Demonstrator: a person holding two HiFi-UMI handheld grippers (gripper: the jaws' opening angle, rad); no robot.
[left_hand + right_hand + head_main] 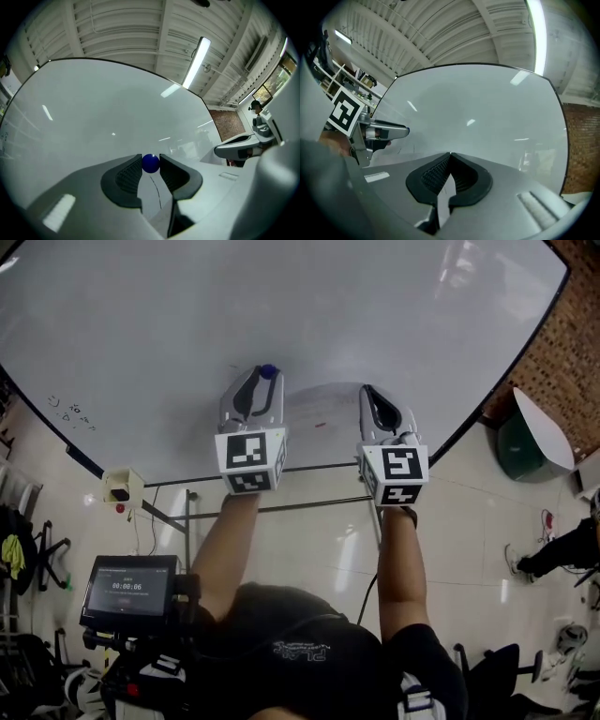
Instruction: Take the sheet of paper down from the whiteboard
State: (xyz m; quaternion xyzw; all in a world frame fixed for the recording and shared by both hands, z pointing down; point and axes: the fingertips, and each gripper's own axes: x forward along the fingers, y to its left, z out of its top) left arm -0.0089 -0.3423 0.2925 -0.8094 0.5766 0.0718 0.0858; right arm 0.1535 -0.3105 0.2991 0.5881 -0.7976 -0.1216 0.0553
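A whiteboard point(281, 306) fills the upper head view. A pale sheet of paper point(319, 423) lies against its lower part, between my two grippers. My left gripper point(265, 378) is at the sheet's upper left corner, its jaws closed round a small blue ball-shaped magnet point(269, 371). In the left gripper view the magnet point(150, 163) sits between the tips of the left gripper point(150, 159). My right gripper point(367, 392) is at the sheet's right edge. Its jaws point(450, 155) are shut, with a thin strip of the paper point(444, 199) between the pads.
The board's dark lower frame point(187, 476) runs just below the grippers, with a small box point(122, 486) fixed at its left. A screen on a stand point(128, 587) is at my lower left. A green and white seat point(534, 437) and a person's shoe point(514, 561) are at the right.
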